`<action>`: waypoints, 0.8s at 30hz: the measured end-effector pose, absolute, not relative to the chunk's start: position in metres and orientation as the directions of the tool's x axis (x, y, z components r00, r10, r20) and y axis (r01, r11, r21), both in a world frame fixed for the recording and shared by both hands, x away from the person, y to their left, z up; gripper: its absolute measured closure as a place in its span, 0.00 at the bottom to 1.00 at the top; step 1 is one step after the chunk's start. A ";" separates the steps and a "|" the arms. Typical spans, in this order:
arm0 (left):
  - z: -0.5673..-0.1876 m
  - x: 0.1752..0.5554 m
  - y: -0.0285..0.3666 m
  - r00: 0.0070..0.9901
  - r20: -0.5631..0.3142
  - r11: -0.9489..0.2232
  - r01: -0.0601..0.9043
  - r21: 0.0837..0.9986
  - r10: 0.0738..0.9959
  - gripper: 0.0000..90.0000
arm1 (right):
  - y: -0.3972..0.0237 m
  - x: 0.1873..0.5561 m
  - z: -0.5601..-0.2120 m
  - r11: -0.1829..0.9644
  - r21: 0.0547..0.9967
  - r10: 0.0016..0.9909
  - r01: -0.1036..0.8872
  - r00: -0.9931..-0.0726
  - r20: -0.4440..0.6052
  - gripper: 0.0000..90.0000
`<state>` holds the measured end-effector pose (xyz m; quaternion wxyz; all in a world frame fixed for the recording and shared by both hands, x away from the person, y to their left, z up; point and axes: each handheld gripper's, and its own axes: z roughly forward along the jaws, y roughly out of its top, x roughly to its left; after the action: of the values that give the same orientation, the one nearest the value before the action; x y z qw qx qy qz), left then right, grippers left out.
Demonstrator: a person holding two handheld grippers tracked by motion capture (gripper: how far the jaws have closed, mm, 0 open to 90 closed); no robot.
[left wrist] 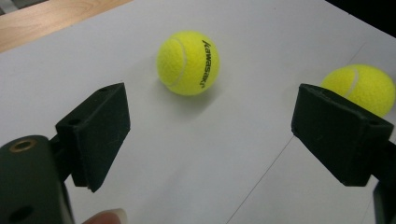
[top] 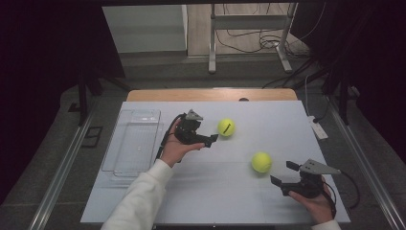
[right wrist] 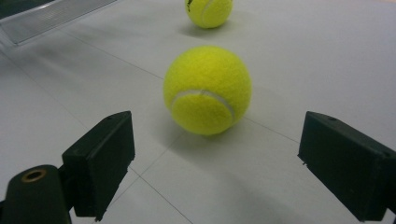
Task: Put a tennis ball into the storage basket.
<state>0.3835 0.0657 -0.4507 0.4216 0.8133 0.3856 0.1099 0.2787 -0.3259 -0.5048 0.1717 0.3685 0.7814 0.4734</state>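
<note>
tool in our left hand point(top: 207, 135) gapes wide, just short of the far tennis ball point(top: 226, 127) on the white surface point(top: 268, 201). right tool point(top: 283, 173), also wide and empty, faces the near ball point(top: 261, 162); we should centre each ball between the pads before closing, lest it roll.

Clear plastic tray point(top: 134, 139) at nine o'clock on white table point(top: 268, 120); white power strip point(top: 318, 128) at three o'clock.

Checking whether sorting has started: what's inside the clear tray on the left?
Nothing visible inside the clear tray; the white table shows through it. Both tennis balls lie on the table.
</note>
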 end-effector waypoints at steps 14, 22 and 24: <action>-0.452 0.396 0.057 0.684 -0.169 -0.347 0.548 0.761 0.709 0.14 | -0.326 0.279 -0.505 0.277 0.867 0.739 0.414 -0.669 0.083 0.12; -0.452 0.403 0.049 0.687 -0.170 -0.361 0.556 0.749 0.707 0.14 | -0.326 0.279 -0.505 0.281 0.866 0.738 0.414 -0.670 0.081 0.12; -0.452 0.406 0.048 0.685 -0.173 -0.359 0.560 0.747 0.708 0.14 | -0.326 0.279 -0.505 0.279 0.867 0.738 0.414 -0.670 0.082 0.12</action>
<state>0.4056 0.0482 -0.4523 0.4135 0.8195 0.3865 0.0895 0.2792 -0.3260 -0.5050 0.1710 0.3684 0.7813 0.4740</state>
